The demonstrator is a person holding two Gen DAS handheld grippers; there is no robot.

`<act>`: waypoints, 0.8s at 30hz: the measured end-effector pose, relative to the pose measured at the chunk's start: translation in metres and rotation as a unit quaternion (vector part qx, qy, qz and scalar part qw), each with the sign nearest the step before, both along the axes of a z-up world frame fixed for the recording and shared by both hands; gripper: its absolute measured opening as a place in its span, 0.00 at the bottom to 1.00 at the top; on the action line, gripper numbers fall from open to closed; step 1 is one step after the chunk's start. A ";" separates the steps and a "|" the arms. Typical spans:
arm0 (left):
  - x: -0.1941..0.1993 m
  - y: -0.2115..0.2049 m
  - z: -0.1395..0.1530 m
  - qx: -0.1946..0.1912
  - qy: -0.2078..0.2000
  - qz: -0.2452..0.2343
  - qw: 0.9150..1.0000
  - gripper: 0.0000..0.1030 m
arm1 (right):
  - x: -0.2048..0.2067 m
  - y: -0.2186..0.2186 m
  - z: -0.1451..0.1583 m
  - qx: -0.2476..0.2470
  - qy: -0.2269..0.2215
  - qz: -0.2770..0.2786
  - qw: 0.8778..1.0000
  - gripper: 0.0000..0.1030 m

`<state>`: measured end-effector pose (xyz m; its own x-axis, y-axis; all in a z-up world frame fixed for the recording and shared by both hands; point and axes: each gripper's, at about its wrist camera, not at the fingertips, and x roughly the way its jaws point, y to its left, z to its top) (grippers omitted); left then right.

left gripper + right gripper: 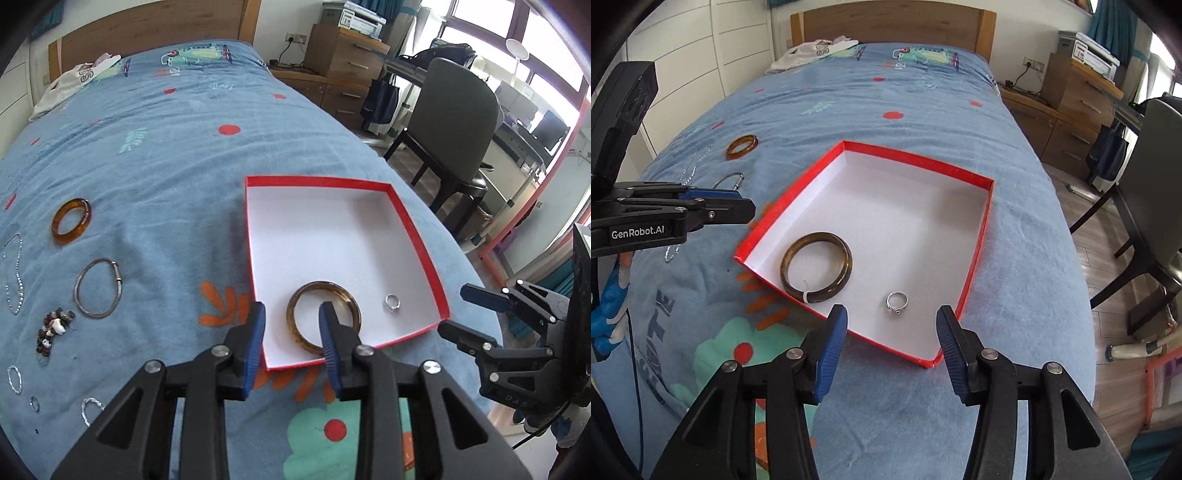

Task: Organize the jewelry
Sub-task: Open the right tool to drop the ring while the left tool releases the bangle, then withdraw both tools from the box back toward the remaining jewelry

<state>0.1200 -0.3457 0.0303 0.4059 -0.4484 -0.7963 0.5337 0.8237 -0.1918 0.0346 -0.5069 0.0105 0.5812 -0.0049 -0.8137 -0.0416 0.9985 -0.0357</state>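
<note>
A red box (pixel 417 236) (pixel 975 254) with a white inside lies on the blue bedspread. In it lie a dark brown bangle (pixel 354 308) (pixel 846 258) and a small silver ring (pixel 392 302) (pixel 897 302). My left gripper (pixel 291 317) (pixel 746 210) is open and empty over the box's near left corner, above the bangle. My right gripper (pixel 892 321) (pixel 454 310) is open and empty at the box's near edge, just short of the ring. Left of the box lie an amber bangle (pixel 71 220) (pixel 741 146), a silver bracelet (pixel 98 288), a bead bracelet (pixel 51 332) and a silver chain (pixel 14 273).
Several small silver rings (pixel 14 378) lie at the bed's near left. White clothing (pixel 74 81) lies by the wooden headboard. A dark chair (pixel 454 122), drawers (pixel 343 55) and a desk stand right of the bed.
</note>
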 end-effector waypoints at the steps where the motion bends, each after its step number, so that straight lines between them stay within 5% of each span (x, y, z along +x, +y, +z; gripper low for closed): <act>1: -0.005 0.009 0.006 -0.004 -0.005 0.001 1.000 0.28 | -0.006 0.004 0.007 0.000 -0.008 -0.001 1.000 0.48; 11: -0.049 0.153 0.045 0.015 -0.054 0.057 0.997 0.34 | -0.048 0.086 0.047 0.027 -0.073 0.026 0.997 0.48; 24: -0.089 0.394 0.063 0.036 -0.081 0.198 0.976 0.34 | -0.074 0.202 0.055 0.062 -0.093 0.079 0.991 0.48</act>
